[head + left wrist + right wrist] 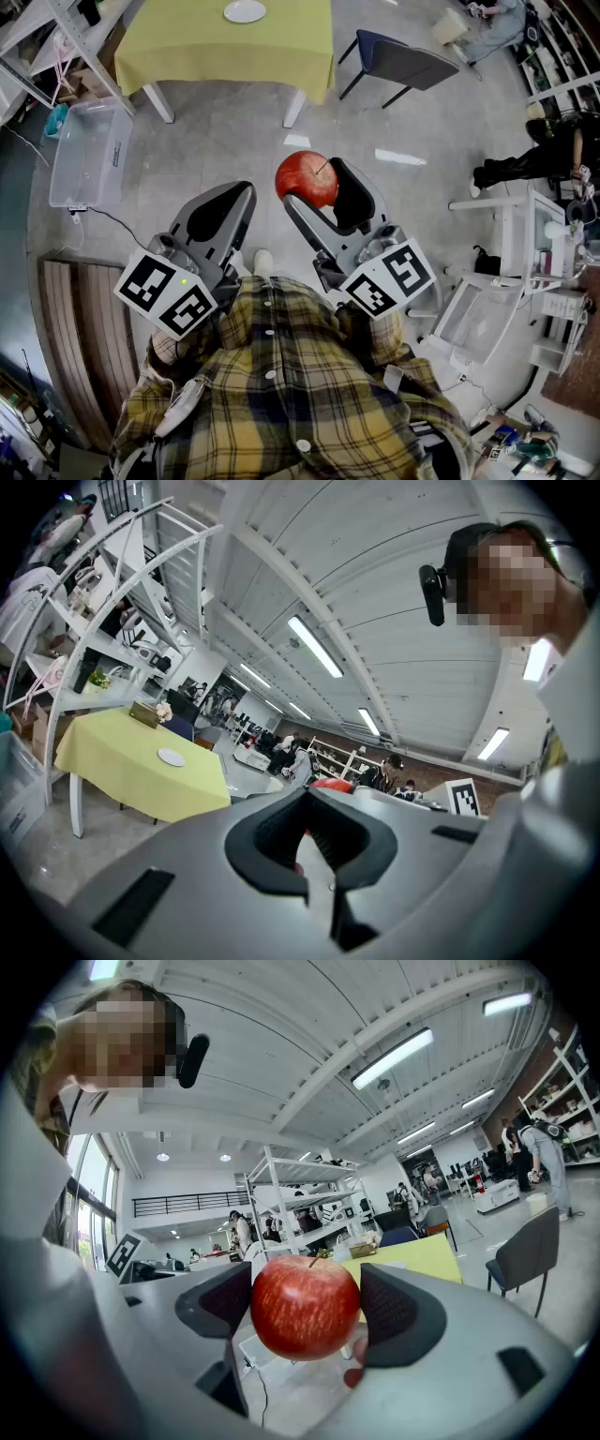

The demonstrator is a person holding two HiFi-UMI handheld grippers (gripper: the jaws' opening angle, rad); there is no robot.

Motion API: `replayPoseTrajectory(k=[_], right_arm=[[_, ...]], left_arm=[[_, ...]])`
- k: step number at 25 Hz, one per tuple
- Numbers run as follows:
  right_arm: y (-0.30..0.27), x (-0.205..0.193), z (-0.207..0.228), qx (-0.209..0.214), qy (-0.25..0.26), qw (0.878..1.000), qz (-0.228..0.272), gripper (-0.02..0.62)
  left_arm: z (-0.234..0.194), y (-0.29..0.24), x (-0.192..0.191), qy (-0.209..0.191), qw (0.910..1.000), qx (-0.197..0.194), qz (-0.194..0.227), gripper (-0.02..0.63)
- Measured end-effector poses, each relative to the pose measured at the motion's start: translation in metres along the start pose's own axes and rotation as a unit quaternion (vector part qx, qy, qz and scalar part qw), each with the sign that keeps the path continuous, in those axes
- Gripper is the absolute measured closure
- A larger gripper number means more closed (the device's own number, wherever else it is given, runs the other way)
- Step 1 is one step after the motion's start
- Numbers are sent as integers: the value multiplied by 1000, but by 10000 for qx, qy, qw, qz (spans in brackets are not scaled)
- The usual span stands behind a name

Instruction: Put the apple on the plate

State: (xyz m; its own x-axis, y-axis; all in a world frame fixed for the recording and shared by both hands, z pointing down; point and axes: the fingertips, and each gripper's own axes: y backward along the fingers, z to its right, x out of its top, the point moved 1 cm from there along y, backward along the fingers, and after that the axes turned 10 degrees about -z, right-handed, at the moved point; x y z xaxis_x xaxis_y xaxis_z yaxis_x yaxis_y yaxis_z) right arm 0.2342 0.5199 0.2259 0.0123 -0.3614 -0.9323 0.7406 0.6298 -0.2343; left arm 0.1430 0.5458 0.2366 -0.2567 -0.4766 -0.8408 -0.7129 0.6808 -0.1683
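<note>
A red apple (302,173) hangs in the air between the pads of my right gripper (319,192), which is shut on it. In the right gripper view the apple (305,1307) fills the gap between both dark pads, stem up. My left gripper (223,204) is held beside it on the left, jaws together with nothing in them; the left gripper view shows its pads (281,855) meeting. The white plate (245,11) lies on a yellow-green table (281,52) far ahead across the floor, and is also seen as a plate (171,757) in the left gripper view.
A clear plastic bin (89,155) stands on the floor left of the table, with a cable running from it. A dark chair (403,61) is right of the table. White racks (520,272) line the right side. A slatted wooden panel (80,347) lies at left.
</note>
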Motion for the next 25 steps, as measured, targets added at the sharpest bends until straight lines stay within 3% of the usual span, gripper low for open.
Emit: replayPoseTrajectory(k=[18, 25], right_arm=[[15, 4, 18, 162, -122, 9997, 156, 236], [16, -6, 9, 345, 110, 9993, 51, 236]], left_arm=[[12, -15, -4, -37, 9999, 93, 61, 598], [14, -11, -14, 16, 9996, 243, 144, 600]])
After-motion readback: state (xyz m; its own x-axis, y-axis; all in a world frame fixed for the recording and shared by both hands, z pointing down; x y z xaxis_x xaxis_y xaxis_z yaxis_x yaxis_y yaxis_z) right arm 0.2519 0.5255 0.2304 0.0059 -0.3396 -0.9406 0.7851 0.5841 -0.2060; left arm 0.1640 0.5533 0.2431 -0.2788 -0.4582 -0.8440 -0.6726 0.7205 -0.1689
